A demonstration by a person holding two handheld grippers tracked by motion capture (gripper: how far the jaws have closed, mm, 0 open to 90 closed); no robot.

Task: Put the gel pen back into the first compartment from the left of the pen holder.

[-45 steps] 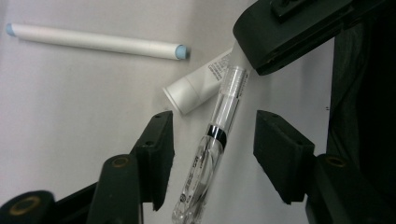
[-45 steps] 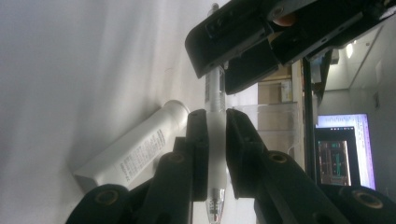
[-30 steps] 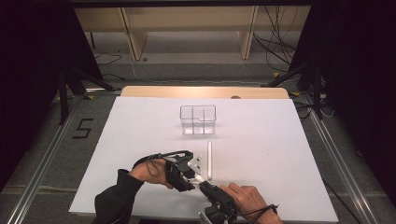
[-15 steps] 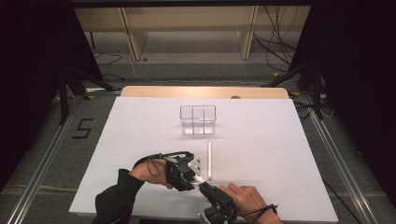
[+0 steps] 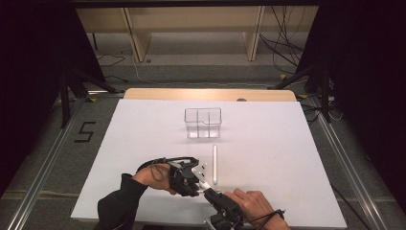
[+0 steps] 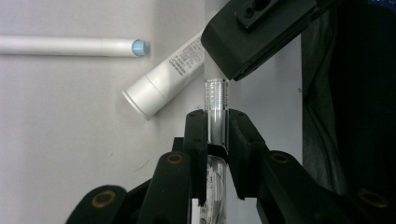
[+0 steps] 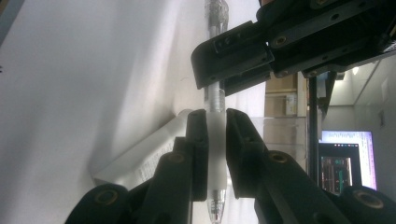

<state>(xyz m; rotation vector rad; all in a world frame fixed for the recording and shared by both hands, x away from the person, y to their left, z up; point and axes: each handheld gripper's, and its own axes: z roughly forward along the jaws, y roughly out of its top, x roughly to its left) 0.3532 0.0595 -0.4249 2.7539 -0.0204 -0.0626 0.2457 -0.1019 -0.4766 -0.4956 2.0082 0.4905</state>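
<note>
- Left hand-held gripper (image 6: pixel 217 140) has just been closing and now clamps the clear pen barrel (image 6: pixel 215 100) near its threaded end.
- Right hand-held gripper (image 7: pixel 215 135) pinches the pen's frosted grip (image 7: pixel 216 140), low over the white surface (image 5: pixel 287 158).
- White tube (image 6: pixel 163 77) lies just beneath; a white stick (image 5: pixel 215 164) rests beside; a clear box (image 5: pixel 203 122) stands well apart.

A clear pen (image 7: pixel 215 140) with a frosted white grip section and threaded open end (image 6: pixel 216 93) is clamped between both pairs of jaws, held just above the counter (image 5: pixel 287 158) near its front edge.
</note>
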